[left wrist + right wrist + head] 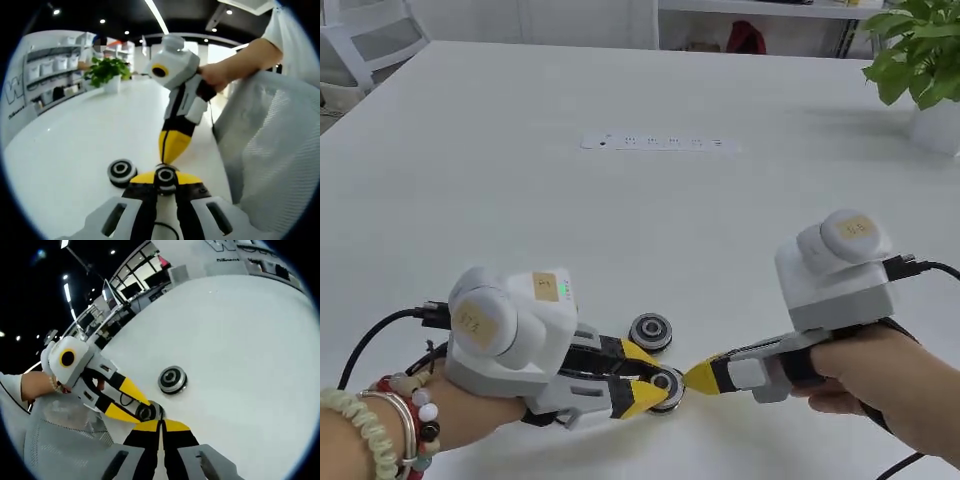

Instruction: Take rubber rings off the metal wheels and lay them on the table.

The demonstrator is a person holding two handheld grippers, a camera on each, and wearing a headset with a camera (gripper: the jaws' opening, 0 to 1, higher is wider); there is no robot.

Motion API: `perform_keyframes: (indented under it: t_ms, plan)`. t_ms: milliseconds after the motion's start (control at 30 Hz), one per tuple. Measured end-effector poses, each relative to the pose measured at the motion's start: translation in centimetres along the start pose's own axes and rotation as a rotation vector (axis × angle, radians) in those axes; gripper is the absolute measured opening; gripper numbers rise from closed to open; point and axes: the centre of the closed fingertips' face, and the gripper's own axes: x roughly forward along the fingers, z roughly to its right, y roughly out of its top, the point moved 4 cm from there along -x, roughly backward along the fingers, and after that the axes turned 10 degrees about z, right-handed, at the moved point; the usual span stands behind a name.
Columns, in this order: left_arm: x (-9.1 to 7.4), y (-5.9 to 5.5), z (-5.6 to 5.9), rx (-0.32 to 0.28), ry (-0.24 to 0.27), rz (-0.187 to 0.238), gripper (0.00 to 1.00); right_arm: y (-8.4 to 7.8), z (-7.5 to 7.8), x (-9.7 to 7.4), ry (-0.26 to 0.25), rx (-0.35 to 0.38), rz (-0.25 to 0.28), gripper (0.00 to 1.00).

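Wheel braced near table's front edge
Left gripper clamps it steady — right gripper, pinched closed, noses its rim (actual grip unclear).

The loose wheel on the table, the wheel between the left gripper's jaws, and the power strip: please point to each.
Loose wheel point(651, 330): head view, on its metal hub.
Held wheel point(165, 176): left gripper view, on its centre.
Power strip point(660, 143): head view, middle of its top face.

A power strip lies at the far centre of a white table. A potted plant stands far right, and a chair far left.
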Motion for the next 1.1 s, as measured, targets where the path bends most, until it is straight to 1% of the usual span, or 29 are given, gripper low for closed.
perform_keyframes:
  t_ms: [100, 300, 367, 433, 567, 700, 800, 1100]
  plan:
    - [0.0, 0.0, 0.0, 0.002, -0.001, 0.000, 0.14, 0.2, -0.2, 0.0, 0.010, 0.017, 0.013, 0.00]
    - [0.0, 0.0, 0.0, 0.005, 0.000, -0.002, 0.14, 0.2, -0.4, -0.1, 0.016, 0.053, 0.017, 0.00]
    - [0.0, 0.0, 0.0, 0.004, 0.000, -0.002, 0.14, 0.2, -0.6, -0.1, 0.018, 0.047, 0.017, 0.00]
    - [0.0, 0.0, 0.0, 0.005, 0.001, -0.003, 0.14, 0.1, -0.5, -0.2, 0.016, 0.041, 0.015, 0.00]
    - [0.0, 0.0, 0.0, 0.004, 0.003, -0.003, 0.14, 0.2, -0.8, -0.2, 0.020, 0.054, 0.019, 0.00]
    - [0.0, 0.1, 0.0, 0.008, 0.007, -0.008, 0.14, 0.3, -1.2, -0.2, 0.018, 0.036, 0.017, 0.00]
    - [0.0, 0.0, 0.0, 0.007, 0.007, -0.009, 0.14, 0.3, -1.0, -0.2, 0.023, 0.036, 0.019, 0.00]
    - [0.0, 0.0, 0.0, 0.007, 0.009, -0.009, 0.14, 0.6, -1.2, -0.1, 0.035, 0.038, 0.023, 0.00]
